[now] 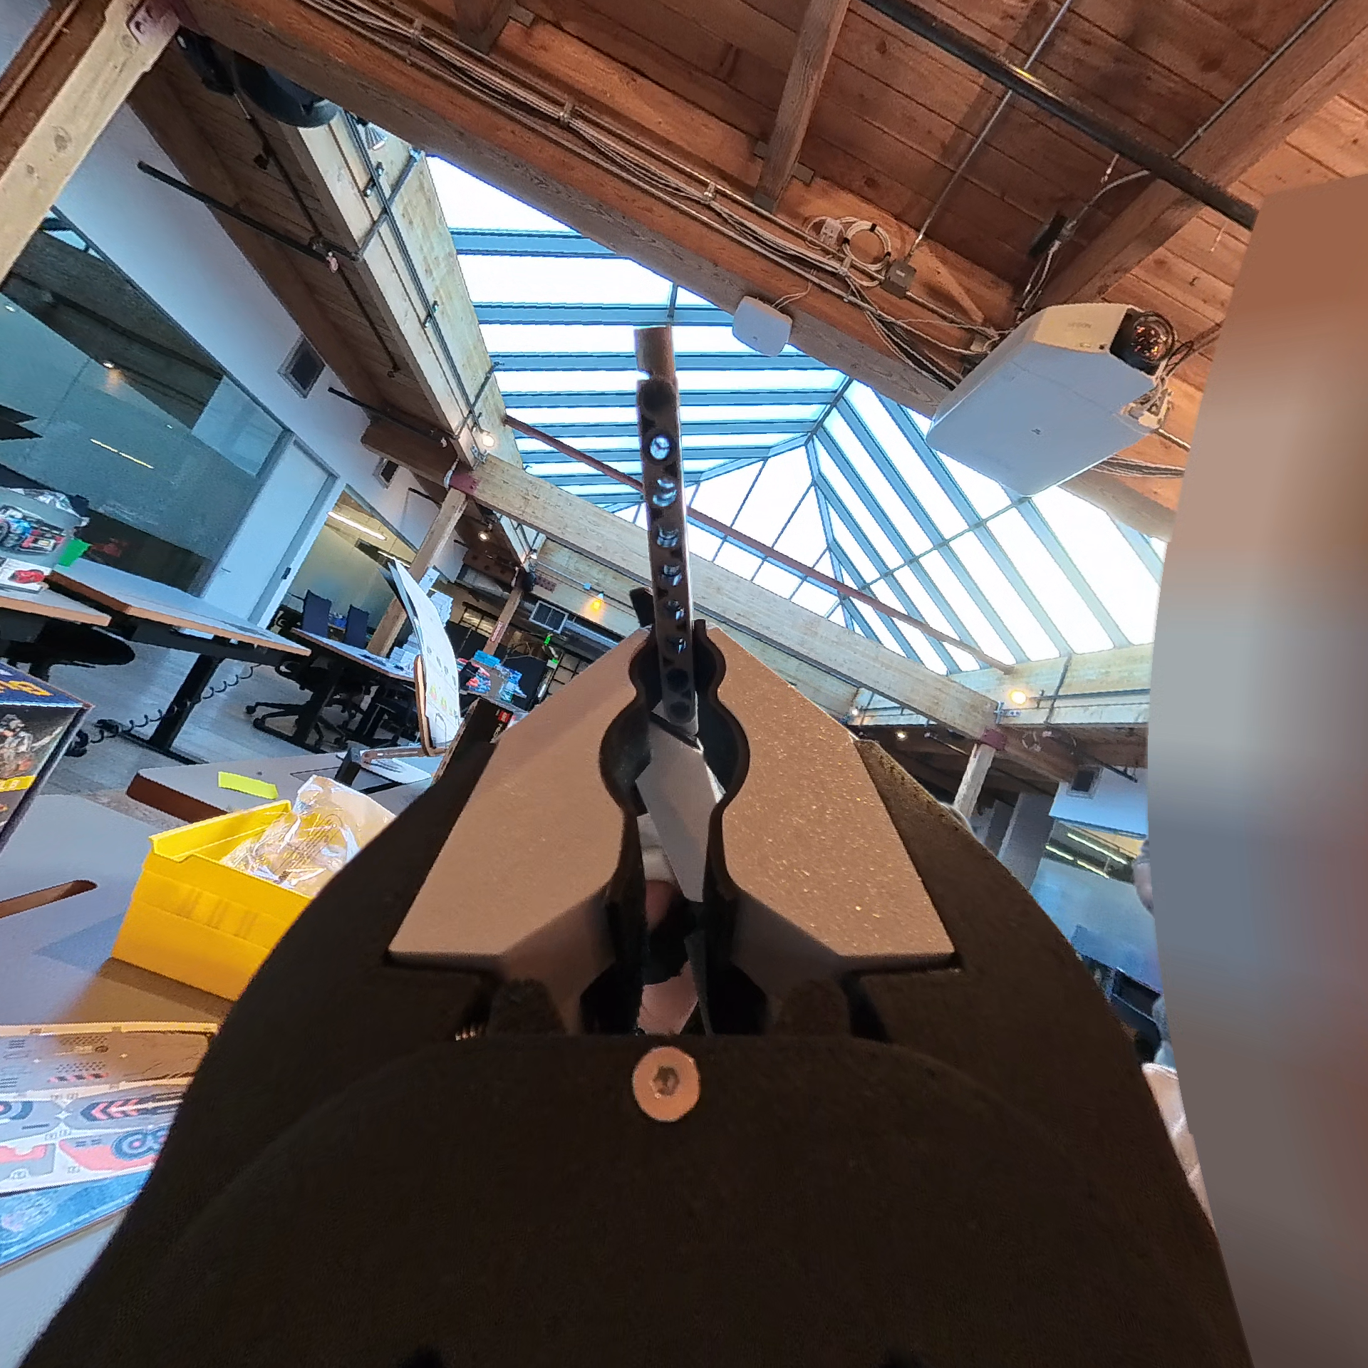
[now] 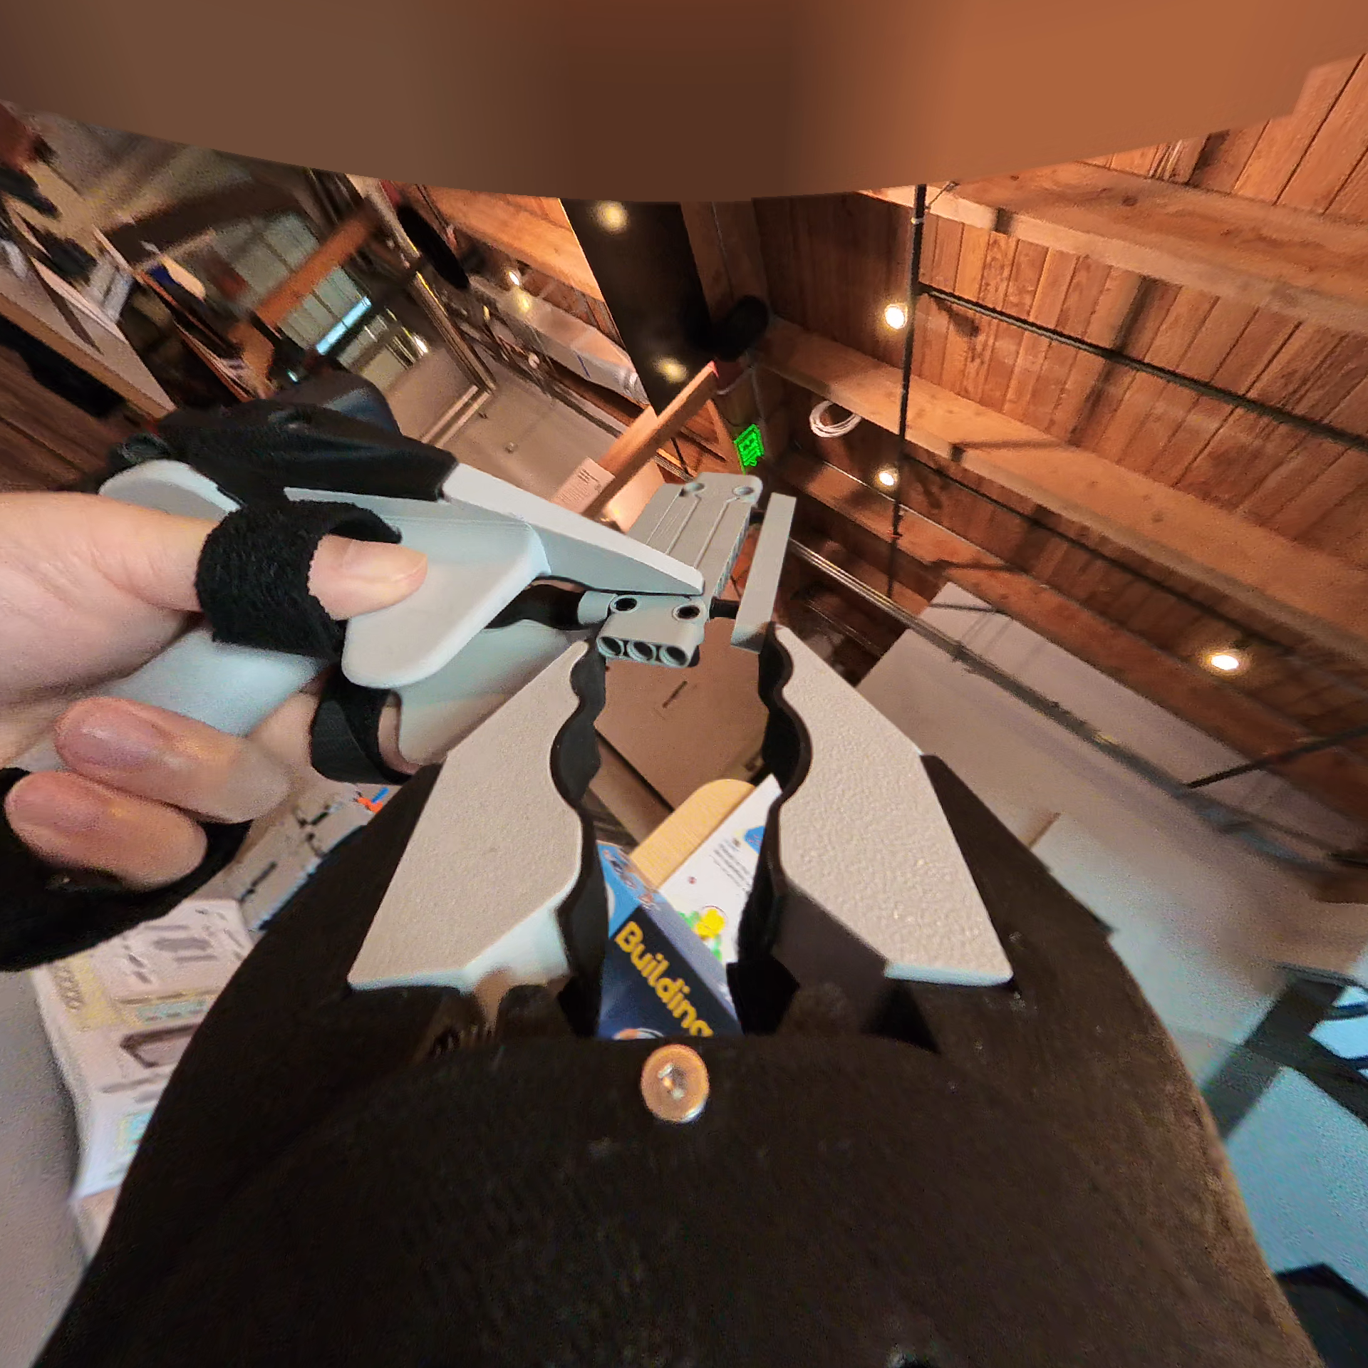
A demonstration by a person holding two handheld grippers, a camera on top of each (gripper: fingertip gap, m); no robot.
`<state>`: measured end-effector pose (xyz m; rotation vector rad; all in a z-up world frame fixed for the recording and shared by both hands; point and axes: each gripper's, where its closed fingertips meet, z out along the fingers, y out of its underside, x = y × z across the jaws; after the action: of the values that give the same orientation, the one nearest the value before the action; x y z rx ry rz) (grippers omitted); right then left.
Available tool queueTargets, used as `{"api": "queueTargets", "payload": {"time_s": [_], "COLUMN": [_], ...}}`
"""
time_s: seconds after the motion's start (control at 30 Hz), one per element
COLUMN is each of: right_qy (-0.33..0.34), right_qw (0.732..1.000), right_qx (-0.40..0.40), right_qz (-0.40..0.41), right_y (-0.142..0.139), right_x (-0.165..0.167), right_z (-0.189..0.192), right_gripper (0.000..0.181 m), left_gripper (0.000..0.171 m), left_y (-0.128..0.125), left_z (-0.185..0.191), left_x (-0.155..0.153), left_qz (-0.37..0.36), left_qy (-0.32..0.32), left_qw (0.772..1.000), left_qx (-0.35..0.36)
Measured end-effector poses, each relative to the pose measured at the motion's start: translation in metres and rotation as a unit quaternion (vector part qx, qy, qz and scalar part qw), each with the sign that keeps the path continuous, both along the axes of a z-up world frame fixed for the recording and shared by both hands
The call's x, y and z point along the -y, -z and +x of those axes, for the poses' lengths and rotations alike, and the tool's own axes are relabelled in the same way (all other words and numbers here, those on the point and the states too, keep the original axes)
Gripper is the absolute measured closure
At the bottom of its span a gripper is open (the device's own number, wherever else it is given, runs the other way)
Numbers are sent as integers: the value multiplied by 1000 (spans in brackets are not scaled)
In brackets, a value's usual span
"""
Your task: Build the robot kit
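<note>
My left gripper [image 1: 670, 655] is shut on a long grey beam with holes [image 1: 665, 533], which sticks up towards the skylight and has a tan pin [image 1: 655, 355] at its top end. In the right wrist view this left gripper [image 2: 696, 592], held by a gloved hand [image 2: 148, 592], grips a grey assembly: a ribbed panel [image 2: 699, 518], a flat bar [image 2: 762, 570] and a short three-hole beam [image 2: 648, 650]. My right gripper [image 2: 677, 655] is open and empty. Its fingertips sit just below the assembly, and the short beam lies by the left fingertip.
A yellow bin [image 1: 207, 910] with clear plastic bags stands on the table at left, next to a sticker sheet [image 1: 74, 1118] and a printed box [image 1: 29, 748]. A white projector [image 1: 1051, 392] hangs overhead. A blue printed box [image 2: 666, 962] and an instruction sheet [image 2: 148, 992] lie below my right gripper. The tips of both grippers are at nearly the same place.
</note>
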<state>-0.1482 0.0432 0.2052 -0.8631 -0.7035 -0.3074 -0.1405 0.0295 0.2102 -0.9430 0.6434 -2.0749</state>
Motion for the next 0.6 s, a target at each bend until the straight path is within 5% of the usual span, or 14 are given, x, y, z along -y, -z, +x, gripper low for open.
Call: {"api": "queueTargets", "payload": {"time_s": [0.3, 0.6], "right_qy": [112, 14], "right_qw": [990, 998], "right_qx": [79, 54], "right_qz": [38, -6], "right_y": [5, 10], "right_x": [-8, -9], "right_z": [3, -6], "right_gripper": [147, 133], "left_gripper": [167, 167], "left_y": [5, 0], "left_z": [2, -5], "left_x": [-8, -13], "left_qz": [-3, -4], "left_qy": [-15, 1], "left_qw": [1000, 1000], "left_qx": [-15, 1]}}
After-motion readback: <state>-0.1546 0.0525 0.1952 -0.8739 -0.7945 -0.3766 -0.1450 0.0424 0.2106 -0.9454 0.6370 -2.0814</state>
